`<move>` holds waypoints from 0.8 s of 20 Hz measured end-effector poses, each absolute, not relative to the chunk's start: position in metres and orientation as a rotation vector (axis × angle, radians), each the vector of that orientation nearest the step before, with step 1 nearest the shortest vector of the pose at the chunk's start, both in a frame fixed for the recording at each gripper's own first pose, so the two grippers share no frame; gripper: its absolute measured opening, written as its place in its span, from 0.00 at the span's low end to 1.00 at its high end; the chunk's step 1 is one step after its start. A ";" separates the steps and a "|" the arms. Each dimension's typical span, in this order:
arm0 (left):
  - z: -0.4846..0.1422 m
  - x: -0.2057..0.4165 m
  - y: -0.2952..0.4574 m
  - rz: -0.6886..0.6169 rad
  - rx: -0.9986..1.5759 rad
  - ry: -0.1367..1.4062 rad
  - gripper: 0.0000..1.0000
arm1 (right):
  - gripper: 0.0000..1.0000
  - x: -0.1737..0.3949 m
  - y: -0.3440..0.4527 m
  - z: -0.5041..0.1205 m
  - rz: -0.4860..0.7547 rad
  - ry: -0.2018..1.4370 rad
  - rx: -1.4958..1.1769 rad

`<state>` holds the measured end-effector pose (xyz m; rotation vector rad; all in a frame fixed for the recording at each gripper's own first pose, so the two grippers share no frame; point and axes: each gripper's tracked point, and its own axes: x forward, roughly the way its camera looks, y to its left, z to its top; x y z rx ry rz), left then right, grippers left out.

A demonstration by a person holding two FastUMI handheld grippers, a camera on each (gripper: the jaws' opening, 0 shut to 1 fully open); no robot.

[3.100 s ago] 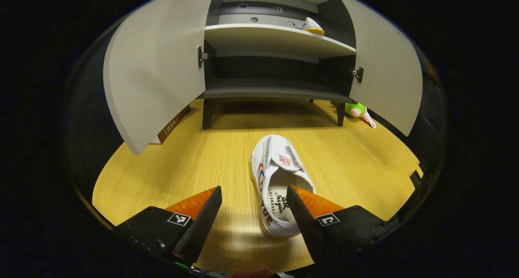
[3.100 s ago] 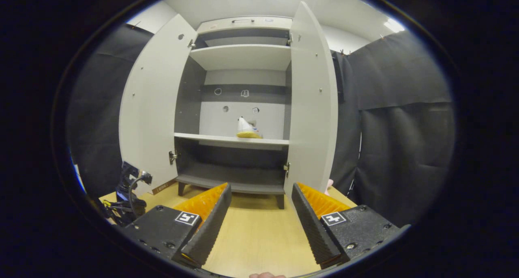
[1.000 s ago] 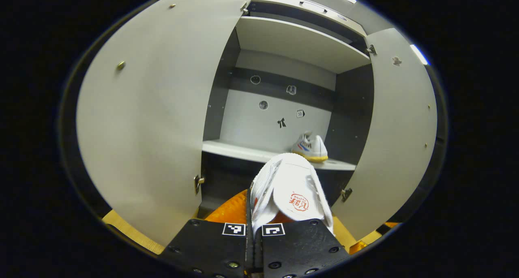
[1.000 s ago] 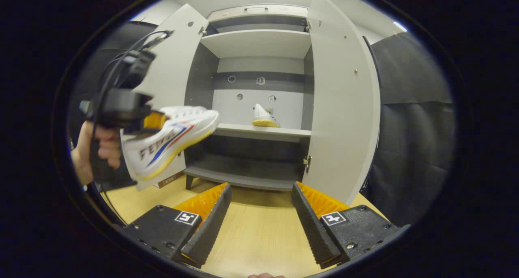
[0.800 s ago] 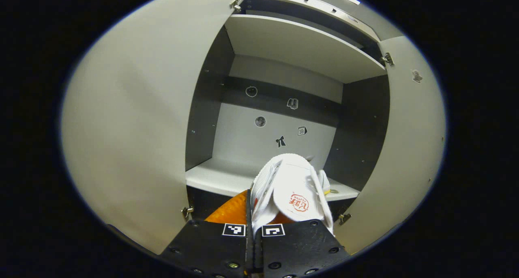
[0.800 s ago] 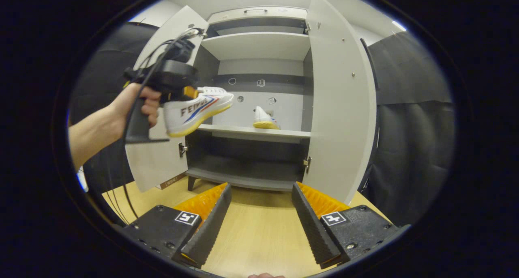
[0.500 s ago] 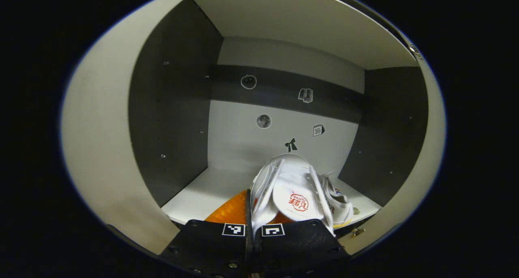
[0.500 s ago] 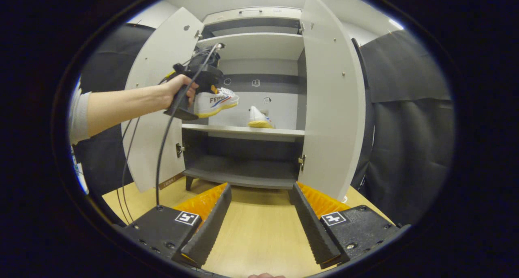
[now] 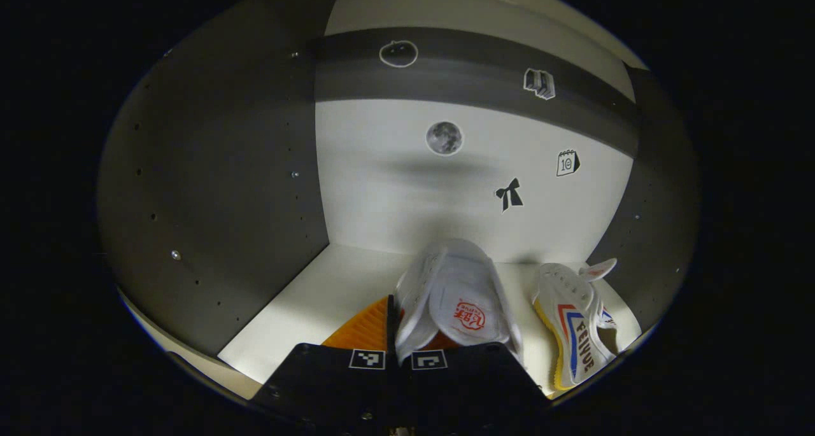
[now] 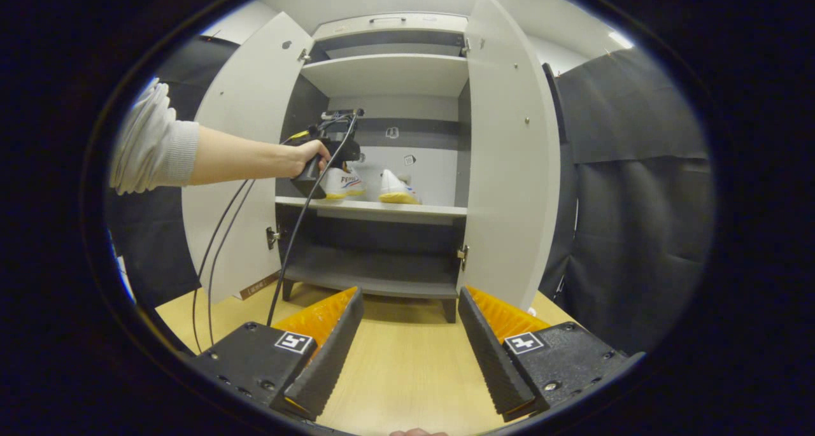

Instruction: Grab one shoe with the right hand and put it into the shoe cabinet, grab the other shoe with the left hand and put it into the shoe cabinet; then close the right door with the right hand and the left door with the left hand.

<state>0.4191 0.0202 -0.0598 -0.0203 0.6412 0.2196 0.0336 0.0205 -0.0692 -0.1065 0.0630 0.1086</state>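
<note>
The left gripper [image 9: 396, 334] grips a white shoe [image 9: 455, 299] over the cabinet's middle shelf [image 9: 318, 296], beside the other shoe [image 9: 576, 324]. The right gripper [image 10: 407, 334] hangs released over the wooden floor [image 10: 407, 385] facing both open doors

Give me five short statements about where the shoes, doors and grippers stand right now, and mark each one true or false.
1. The left gripper is shut on a white shoe. True.
2. The other shoe lies on the wooden floor. False: it rests on the cabinet shelf, to the right of the held shoe.
3. The right gripper is open and holds nothing. True.
4. The right door is closed. False: it stands open, and so does the left door.
5. The left gripper carries its shoe outside the cabinet. False: the right gripper view shows it inside, at the middle shelf.
</note>
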 end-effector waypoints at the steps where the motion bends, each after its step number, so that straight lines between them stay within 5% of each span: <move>1: -0.061 0.419 0.020 0.220 -0.044 0.652 0.00 | 0.95 0.035 0.019 -0.071 0.105 0.068 -0.102; 3: -0.064 0.421 0.019 0.206 -0.067 0.668 0.00 | 0.95 0.038 0.019 -0.073 0.108 0.079 -0.092; 4: -0.066 0.419 0.020 0.199 -0.063 0.684 0.12 | 0.94 0.040 0.020 -0.075 0.108 0.082 -0.090; 5: -0.070 0.418 0.020 0.191 -0.062 0.707 0.01 | 0.95 0.041 0.020 -0.075 0.110 0.083 -0.088; 9: -0.071 0.419 0.012 0.158 -0.082 0.714 0.13 | 0.95 0.044 0.023 -0.076 0.118 0.083 -0.088; 10: -0.064 0.419 0.011 0.153 -0.085 0.699 0.34 | 0.94 0.044 0.025 -0.078 0.122 0.088 -0.089; 11: -0.060 0.417 0.009 0.140 -0.086 0.695 0.26 | 0.95 0.043 0.026 -0.079 0.124 0.092 -0.092; 12: -0.056 0.412 0.005 0.130 -0.088 0.699 0.40 | 0.95 0.042 0.025 -0.080 0.125 0.093 -0.094; 13: -0.051 0.407 0.005 0.124 -0.081 0.694 0.12 | 0.94 0.043 0.025 -0.079 0.127 0.092 -0.093; 16: -0.026 0.388 -0.002 0.071 -0.063 0.642 0.39 | 0.94 0.041 0.026 -0.079 0.131 0.089 -0.093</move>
